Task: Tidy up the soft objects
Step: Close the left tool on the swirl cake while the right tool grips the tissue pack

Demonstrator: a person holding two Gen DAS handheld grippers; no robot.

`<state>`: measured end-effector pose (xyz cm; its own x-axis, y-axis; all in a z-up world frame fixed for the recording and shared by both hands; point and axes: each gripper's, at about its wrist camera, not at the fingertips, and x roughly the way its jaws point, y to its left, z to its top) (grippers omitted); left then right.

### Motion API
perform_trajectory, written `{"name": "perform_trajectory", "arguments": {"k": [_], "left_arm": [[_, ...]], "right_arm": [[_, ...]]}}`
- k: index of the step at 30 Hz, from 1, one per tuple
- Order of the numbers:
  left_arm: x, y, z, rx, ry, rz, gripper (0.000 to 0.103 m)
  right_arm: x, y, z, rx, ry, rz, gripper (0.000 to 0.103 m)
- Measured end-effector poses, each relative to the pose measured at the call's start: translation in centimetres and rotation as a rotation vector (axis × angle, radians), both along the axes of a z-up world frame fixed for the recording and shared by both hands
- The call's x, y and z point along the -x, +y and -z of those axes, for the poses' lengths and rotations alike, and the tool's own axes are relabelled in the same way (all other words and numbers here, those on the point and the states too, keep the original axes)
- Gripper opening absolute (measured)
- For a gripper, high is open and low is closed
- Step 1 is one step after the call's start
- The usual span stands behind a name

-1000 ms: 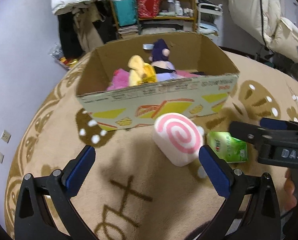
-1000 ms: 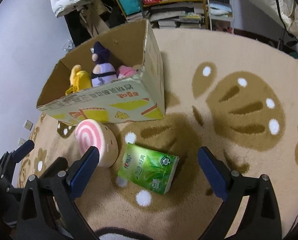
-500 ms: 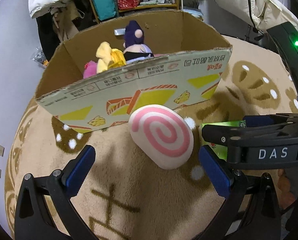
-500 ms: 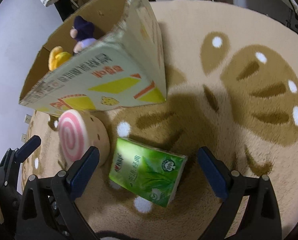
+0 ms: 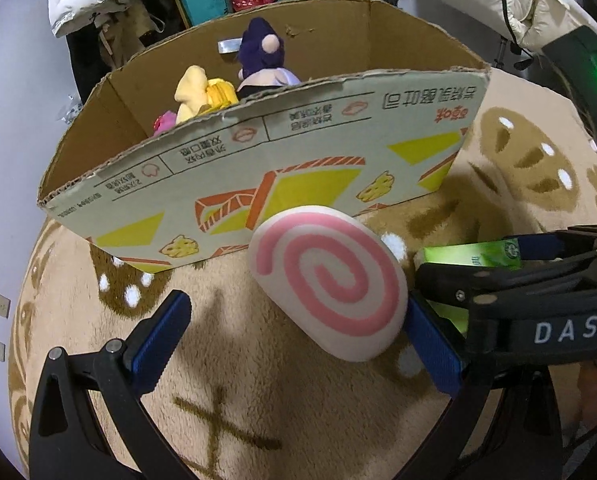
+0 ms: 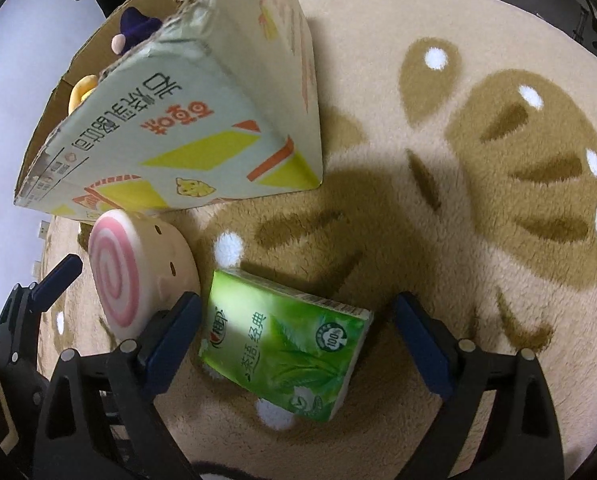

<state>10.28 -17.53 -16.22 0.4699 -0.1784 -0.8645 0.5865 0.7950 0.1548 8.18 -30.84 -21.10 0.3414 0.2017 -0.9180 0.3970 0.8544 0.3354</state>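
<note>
We hold the left claw (image 5: 294, 340) spread wide over the beige carpet with brown paw-print patterns (image 5: 258, 408). The round white plush cushion with a pink spiral face (image 5: 330, 280) lies on the carpet between its blue-padded fingers (image 5: 160, 332); the right finger touches or nearly touches the cushion's right edge, while the left finger stands well apart.

We hold the right claw (image 6: 298, 340) spread as well, one finger on either side of the green soft pack of tissues (image 6: 286, 344). The pack lies flat on the carpet, just right of the cushion (image 6: 138, 272). We see a gap at both fingers.

The open cardboard box with yellow and orange print (image 5: 298, 176) stands on the far side, its near wall just behind the cushion. Inside we see a yellow plush toy (image 5: 202, 92), a purple plush toy (image 5: 260, 54) and a pink plush item (image 5: 164, 122).
</note>
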Motion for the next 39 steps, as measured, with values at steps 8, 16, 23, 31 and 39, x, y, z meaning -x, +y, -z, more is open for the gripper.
{"name": "perform_trajectory", "arguments": {"k": [8,16,23,31,39], "left_arm": [[-0.5,-0.7,0.6,-0.008,-0.002,-0.011,0.102],[-0.8,-1.0,1.0,-0.012,-0.007,-0.029,0.102],[-0.9,-0.4,1.2,0.002,-0.001,-0.033,0.098],[-0.4,0.0,1.5,0.014,0.006,-0.015,0.086],[-0.1,-0.1,1.5,0.031,0.031,-0.014,0.070]], "right_arm": [[-0.5,-0.6,0.2,0.003,0.016,-0.007,0.101],[-1.2,0.6,0.4,0.039,0.041,-0.025,0.097],[-0.9,0.5,0.2,0.023,0.040,0.001,0.087],[-0.7,0.0,0.3,0.007,0.033,0.019,0.084],[0.5,-1.6,0.1,-0.033,0.030,0.052,0.086]]}}
